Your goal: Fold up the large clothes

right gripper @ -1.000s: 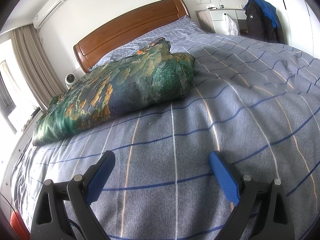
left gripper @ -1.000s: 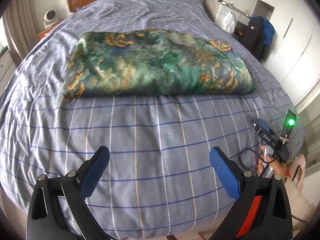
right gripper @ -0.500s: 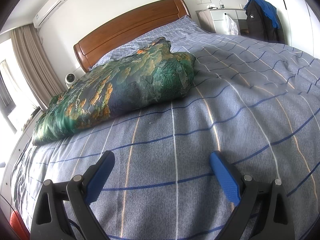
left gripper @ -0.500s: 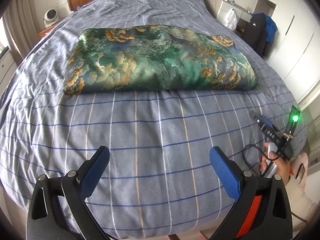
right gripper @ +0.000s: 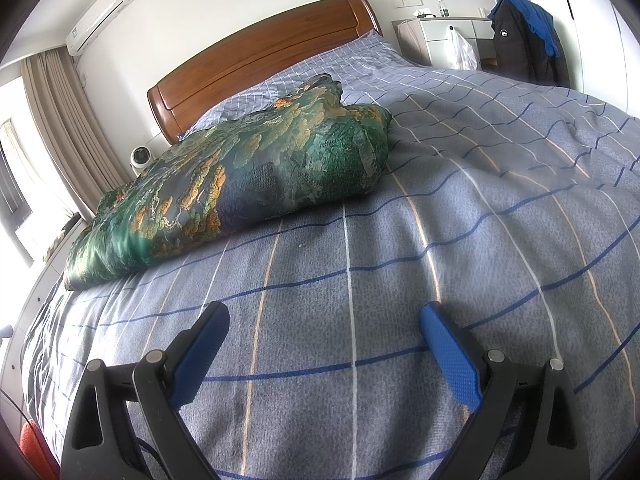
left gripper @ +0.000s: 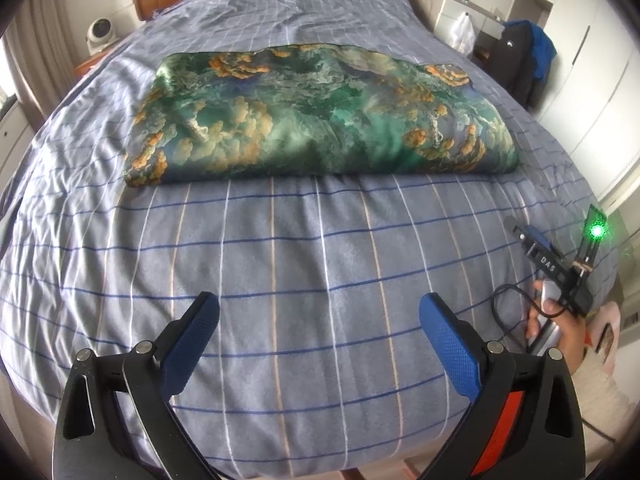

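Note:
A folded green garment (left gripper: 320, 116) with orange cloud patterns lies as a wide rectangle across the middle of the bed (left gripper: 280, 264). My left gripper (left gripper: 320, 320) hovers open over the blue checked cover, well short of the garment's near fold, with nothing between its fingers. In the right wrist view the same garment (right gripper: 240, 176) sits to the upper left, seen from low and from the side. My right gripper (right gripper: 324, 328) is open above the cover, apart from the garment. The other gripper (left gripper: 548, 264) with a green light shows at the right of the left wrist view, held by a hand (left gripper: 560, 328).
A wooden headboard (right gripper: 260, 56) stands at the far end. A small white fan (left gripper: 100, 32) sits on a stand at the left. A dark jacket (right gripper: 524, 36), a white bag (right gripper: 460, 52) and white cabinets lie to the right of the bed. Curtains (right gripper: 60, 128) hang at the left.
The left wrist view has shifted slightly: the garment first rose in the frame, then settled lower and closer. The right gripper has barely moved. Both stay open.

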{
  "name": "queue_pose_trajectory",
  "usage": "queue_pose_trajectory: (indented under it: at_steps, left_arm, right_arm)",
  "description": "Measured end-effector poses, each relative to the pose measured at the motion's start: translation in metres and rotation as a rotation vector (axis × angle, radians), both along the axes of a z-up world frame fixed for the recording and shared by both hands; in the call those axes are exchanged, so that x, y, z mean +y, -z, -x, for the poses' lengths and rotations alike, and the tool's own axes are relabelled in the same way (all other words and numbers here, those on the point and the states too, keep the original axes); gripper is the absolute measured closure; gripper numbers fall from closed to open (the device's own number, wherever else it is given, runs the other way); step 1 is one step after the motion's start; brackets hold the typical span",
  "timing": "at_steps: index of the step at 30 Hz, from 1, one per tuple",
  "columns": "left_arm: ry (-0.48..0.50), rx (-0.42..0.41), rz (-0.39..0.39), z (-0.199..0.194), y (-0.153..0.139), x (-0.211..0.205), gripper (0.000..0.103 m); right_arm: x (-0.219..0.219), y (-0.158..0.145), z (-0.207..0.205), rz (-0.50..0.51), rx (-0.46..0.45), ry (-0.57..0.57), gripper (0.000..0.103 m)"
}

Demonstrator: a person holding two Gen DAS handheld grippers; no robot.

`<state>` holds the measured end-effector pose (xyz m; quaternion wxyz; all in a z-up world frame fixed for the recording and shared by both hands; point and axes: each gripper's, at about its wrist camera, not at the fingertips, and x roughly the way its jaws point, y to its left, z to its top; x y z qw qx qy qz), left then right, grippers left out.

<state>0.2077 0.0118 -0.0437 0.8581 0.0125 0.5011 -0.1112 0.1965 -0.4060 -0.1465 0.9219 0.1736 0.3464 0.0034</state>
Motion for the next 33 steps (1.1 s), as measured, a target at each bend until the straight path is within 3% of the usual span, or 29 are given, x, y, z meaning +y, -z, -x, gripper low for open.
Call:
queue_pose_trajectory:
  at_steps: [5,9,12,15,16,19,20,23,27,30,33]
  left_arm:
    - [0.031,-0.039,-0.04,-0.039,-0.006,-0.005,0.003]
    - [-0.026,-0.073,0.08,-0.108,-0.023,0.003,0.003]
    - [-0.082,-0.11,0.107,-0.17,-0.021,-0.002,0.003]
    - [-0.032,-0.104,0.05,-0.22,-0.001,-0.027,0.003]
    - [-0.008,-0.084,-0.003,-0.24,0.014,-0.039,0.003]
    - [-0.029,-0.042,-0.138,-0.277,0.053,-0.055,0.002]
    - [-0.047,-0.038,-0.145,-0.285,0.062,-0.055,0.001]
    - [-0.077,-0.068,-0.132,-0.285,0.066,-0.056,0.0]
    - [-0.079,-0.159,-0.089,-0.258,0.041,-0.056,0.002]
    - [-0.001,-0.209,0.03,-0.234,0.023,-0.06,0.002]
    - [0.167,-0.15,0.158,-0.224,0.028,-0.079,0.002]
  right_arm:
    - [0.0,0.0,0.0,-0.002,0.001,-0.001,0.007]
    - [0.0,0.002,0.0,-0.011,0.001,-0.004,0.007]
    - [0.0,0.002,0.0,-0.008,0.004,-0.004,0.007]
    - [0.0,0.003,0.0,-0.008,0.005,-0.005,0.007]
    - [0.0,0.002,-0.001,-0.009,0.006,-0.006,0.007]
    - [-0.003,0.0,-0.003,-0.028,0.025,-0.012,0.007]
    - [-0.007,-0.004,-0.003,-0.059,0.04,-0.005,0.007]
    - [-0.034,-0.023,-0.006,-0.271,-0.001,0.073,0.007]
    - [-0.059,-0.04,-0.05,-0.398,-0.025,0.055,0.006]
    - [-0.068,-0.033,-0.099,-0.428,0.039,0.008,0.005]
    - [-0.069,-0.013,-0.134,-0.503,0.152,0.007,0.004]
